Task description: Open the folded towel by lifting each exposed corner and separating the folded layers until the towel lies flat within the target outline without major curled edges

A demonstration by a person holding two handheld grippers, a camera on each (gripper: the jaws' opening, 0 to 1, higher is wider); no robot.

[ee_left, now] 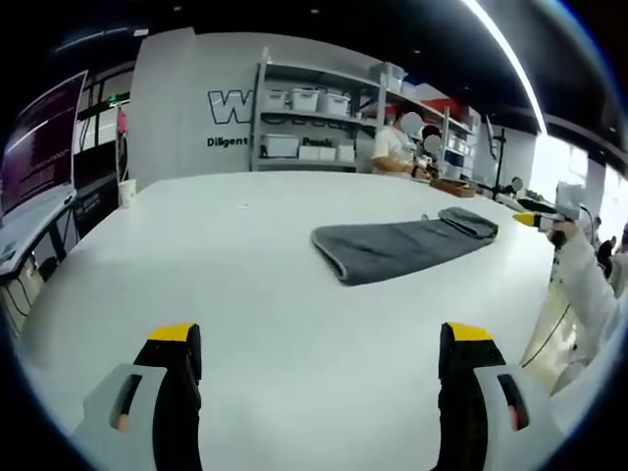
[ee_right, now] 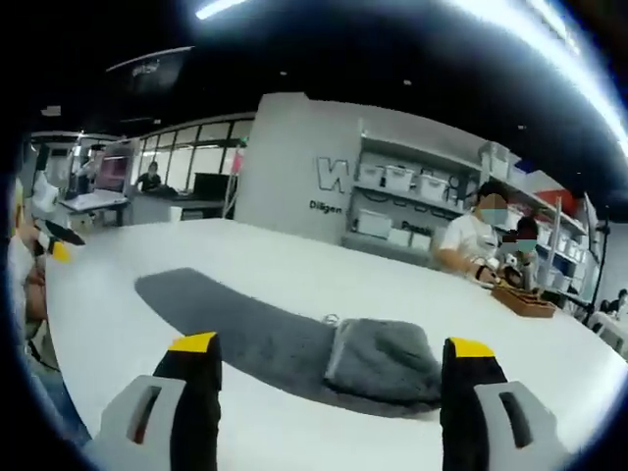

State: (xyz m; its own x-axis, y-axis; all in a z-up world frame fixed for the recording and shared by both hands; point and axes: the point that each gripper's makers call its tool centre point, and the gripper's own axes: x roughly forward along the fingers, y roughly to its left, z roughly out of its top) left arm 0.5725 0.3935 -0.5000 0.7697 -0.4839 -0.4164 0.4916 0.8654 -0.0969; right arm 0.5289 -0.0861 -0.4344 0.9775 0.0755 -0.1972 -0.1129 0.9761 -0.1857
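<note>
1. the left claw [ee_left: 319,343] is seen wide open in the left gripper view, its two yellow-tipped jaws standing well apart above the white table [ee_left: 226,265], and nothing is held between them.
2. the grey towel [ee_left: 402,245] is laid on the table well ahead of the left claw and somewhat to the right of that view; it is stretched out long, with a folded, bunched part at its far right end and a rolled edge at its near left end.
3. the right claw [ee_right: 329,345] is likewise held wide open in the right gripper view, with nothing gripped.
4. in that view the towel [ee_right: 285,343] is found just beyond the jaws, lying flat as a long strip, with a thicker folded portion [ee_right: 385,361] near the right jaw.
5. the other gripper [ee_left: 540,218] is glimpsed at the right edge of the left gripper view, held in a white-sleeved hand beside the table's edge.
6. a person [ee_right: 469,240] is seated at the far side of the table, and shelves with white bins [ee_right: 412,196] are seen against the back wall.
</note>
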